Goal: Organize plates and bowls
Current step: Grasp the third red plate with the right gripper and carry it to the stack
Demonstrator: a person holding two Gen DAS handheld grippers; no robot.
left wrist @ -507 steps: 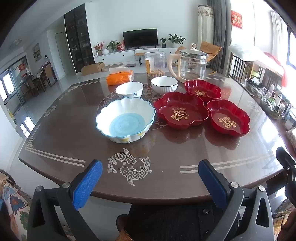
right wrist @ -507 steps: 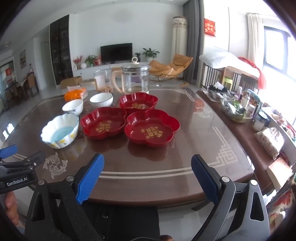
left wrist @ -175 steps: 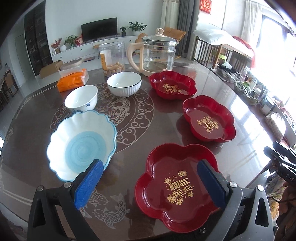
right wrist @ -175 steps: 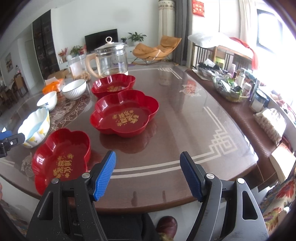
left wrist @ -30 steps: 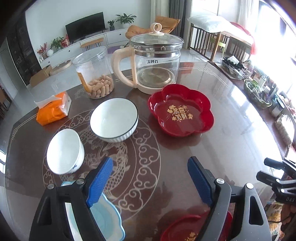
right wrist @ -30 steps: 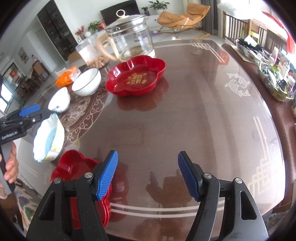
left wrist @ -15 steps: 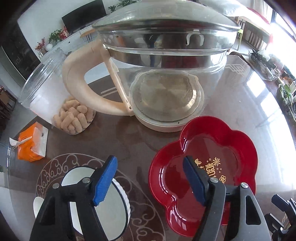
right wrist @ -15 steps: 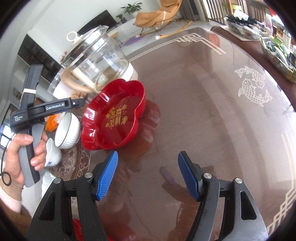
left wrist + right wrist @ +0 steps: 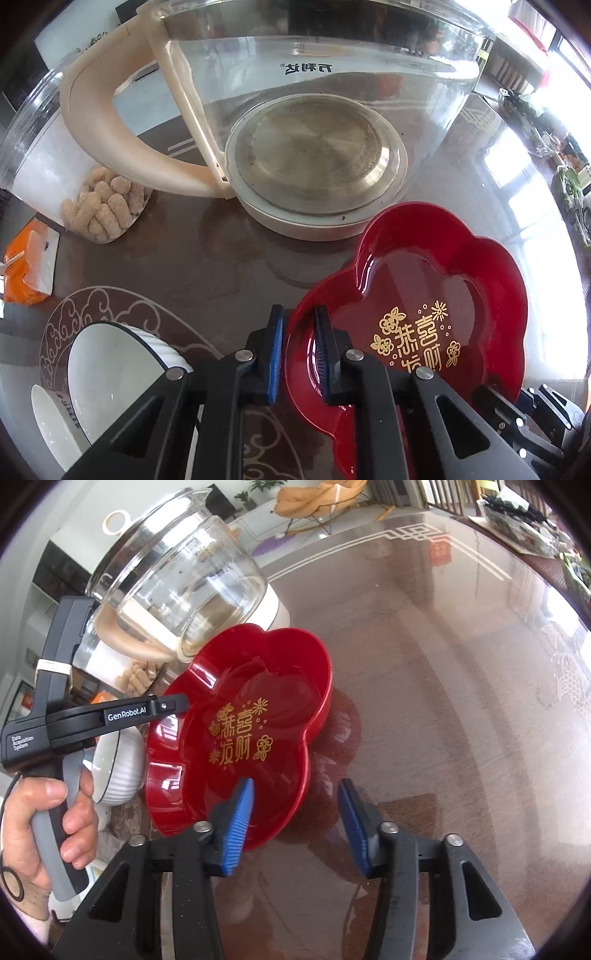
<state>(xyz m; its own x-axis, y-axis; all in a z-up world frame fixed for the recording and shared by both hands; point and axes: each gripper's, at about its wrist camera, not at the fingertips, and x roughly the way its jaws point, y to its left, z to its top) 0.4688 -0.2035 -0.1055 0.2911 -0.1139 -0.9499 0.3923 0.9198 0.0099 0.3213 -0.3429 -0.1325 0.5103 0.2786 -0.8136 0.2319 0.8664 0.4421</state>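
A red flower-shaped plate [image 9: 424, 295] with gold characters sits on the brown table in front of a glass kettle. My left gripper [image 9: 297, 350] is shut on the plate's left rim, one pad outside and one inside. The plate also shows in the right wrist view [image 9: 243, 731], with the left gripper clamped on its left edge. My right gripper [image 9: 295, 823] is open, its left pad over the plate's near rim and its right pad over bare table. A white ribbed bowl [image 9: 110, 376] sits left of the plate, with a smaller white bowl [image 9: 48, 417] beside it.
A glass kettle [image 9: 314, 147] with a cream handle stands just behind the plate. A clear jar of snacks [image 9: 74, 177] and an orange tissue pack [image 9: 29, 266] are at the left. The table [image 9: 461, 701] stretches to the right.
My left gripper has moved in and closed on the red plate's left rim. My right gripper has come closer to the plate's near edge and stays open.
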